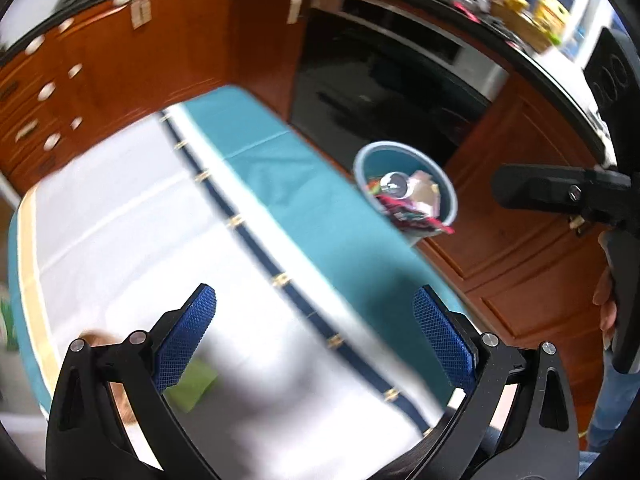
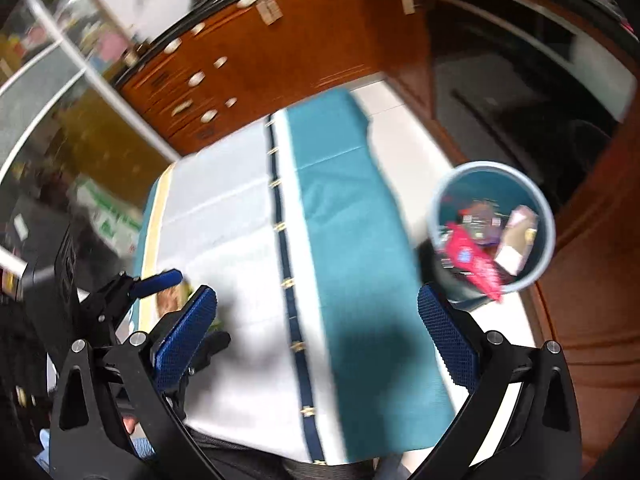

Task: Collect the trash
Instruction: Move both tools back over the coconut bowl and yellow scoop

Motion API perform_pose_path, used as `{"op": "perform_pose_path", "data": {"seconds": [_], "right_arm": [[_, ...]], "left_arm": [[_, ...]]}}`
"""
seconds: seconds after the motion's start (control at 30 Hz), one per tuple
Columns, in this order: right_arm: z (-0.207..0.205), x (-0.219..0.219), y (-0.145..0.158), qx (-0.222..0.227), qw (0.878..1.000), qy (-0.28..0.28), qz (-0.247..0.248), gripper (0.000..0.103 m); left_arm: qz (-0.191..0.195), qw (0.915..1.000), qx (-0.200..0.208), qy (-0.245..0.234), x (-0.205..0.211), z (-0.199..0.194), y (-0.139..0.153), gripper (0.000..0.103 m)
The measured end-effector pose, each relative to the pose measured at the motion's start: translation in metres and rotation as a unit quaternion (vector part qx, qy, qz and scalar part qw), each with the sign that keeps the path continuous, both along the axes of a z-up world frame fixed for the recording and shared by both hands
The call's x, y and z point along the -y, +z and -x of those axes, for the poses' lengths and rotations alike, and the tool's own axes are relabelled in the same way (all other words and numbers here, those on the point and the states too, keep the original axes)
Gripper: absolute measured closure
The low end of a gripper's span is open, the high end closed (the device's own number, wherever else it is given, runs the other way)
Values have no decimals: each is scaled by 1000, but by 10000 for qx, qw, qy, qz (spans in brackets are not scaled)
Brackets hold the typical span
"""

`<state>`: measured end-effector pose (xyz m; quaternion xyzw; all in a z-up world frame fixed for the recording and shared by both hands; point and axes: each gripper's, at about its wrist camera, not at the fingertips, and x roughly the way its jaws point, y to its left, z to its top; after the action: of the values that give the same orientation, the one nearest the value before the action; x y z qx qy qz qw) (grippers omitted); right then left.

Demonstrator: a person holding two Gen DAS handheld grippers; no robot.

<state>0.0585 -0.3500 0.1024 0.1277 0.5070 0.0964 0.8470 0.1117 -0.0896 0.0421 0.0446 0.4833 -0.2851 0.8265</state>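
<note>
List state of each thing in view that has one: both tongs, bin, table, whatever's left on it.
Left tongs: open, nothing between the blue pads.
Right tongs: open, empty.
Round light-blue trash bin: upright beside the table, holding wrappers and other trash, one red wrapper poking over the rim.
White and teal tablecloth on the table: spread flat.
Green item near the table's edge: lying on the cloth, too blurred to identify.

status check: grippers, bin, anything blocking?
Left gripper open, empty. Right gripper open, empty. Bin beside table, holding wrappers. Nothing blocking the bin.
</note>
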Motion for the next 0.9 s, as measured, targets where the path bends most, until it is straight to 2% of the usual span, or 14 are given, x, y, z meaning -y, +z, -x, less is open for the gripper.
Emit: {"op": "perform_pose_path", "data": {"seconds": [0.2, 0.47, 0.63, 0.8, 0.87, 0.9], "right_arm": [[-11, -73, -18, -277, 9972, 678, 165, 6], [-32, -169, -69, -885, 9844, 1496, 275, 6], [-45, -222, -100, -1240, 9730, 1918, 327, 6], [-56, -257, -123, -1431, 9652, 2172, 273, 6], [-60, -267, -132, -1506, 9626, 2244, 219, 13], [-62, -271, -135, -1499, 9620, 2273, 226, 31]], "left_arm": [[-95, 9973, -34, 725, -87, -4, -15, 4], [-165, 9835, -277, 1777, -208, -10, -54, 4], [-202, 9768, -440, 2086, -250, -7, -78, 4], [-294, 9755, -507, 2121, -265, -5, -95, 4], [-397, 9763, -506, 2068, -266, -6, -101, 4], [-462, 9767, -493, 2039, -266, -7, -104, 4]]}}
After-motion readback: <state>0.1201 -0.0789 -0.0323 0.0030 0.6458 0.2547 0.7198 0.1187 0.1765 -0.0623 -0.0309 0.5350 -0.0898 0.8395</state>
